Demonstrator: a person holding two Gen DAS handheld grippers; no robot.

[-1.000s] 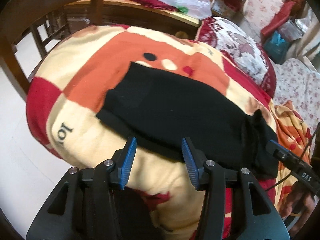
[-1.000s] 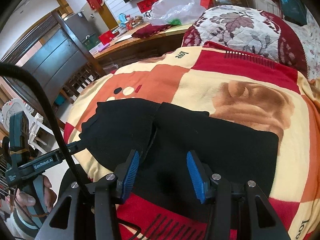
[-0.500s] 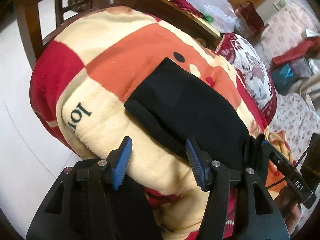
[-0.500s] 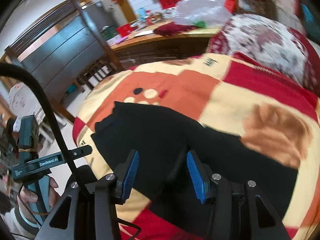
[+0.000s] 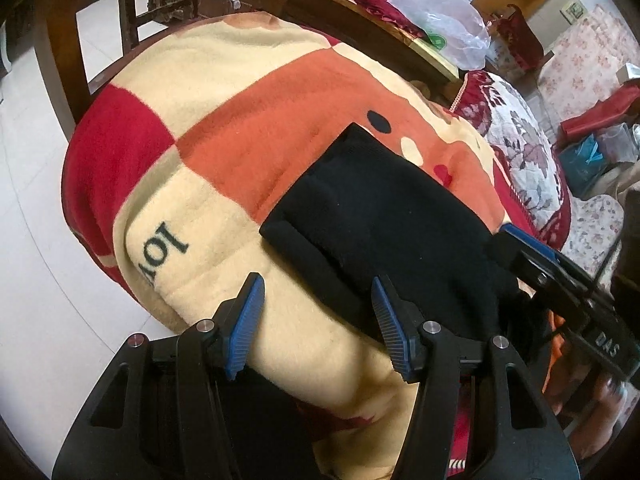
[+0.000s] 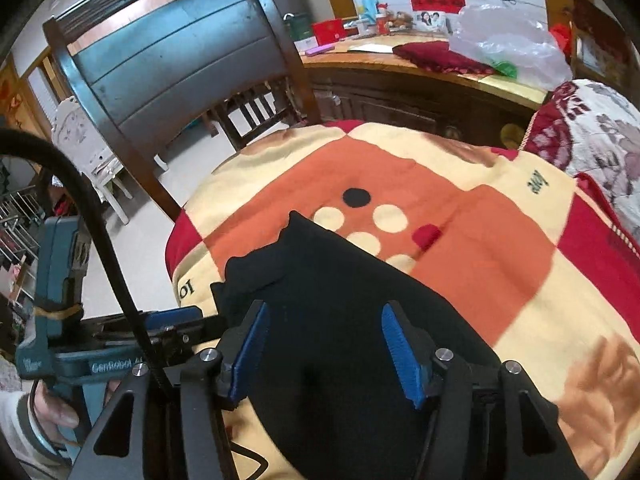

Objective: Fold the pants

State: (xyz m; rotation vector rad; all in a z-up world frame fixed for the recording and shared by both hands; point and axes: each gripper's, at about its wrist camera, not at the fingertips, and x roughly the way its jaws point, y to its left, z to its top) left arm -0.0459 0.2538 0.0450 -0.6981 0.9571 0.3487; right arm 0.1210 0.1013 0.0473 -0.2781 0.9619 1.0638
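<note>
Black pants (image 5: pixel 384 232) lie folded on the checked fleece blanket (image 5: pixel 224 184). Soft, floppy knit, so I'd pinch a doubled edge near a corner. Left gripper (image 5: pixel 318 320) is released; right gripper (image 6: pixel 326 354) has just opened, nothing clamped.

Both wrist views look steeply down, close, sharing the pants (image 5: pixel 392 216)
</note>
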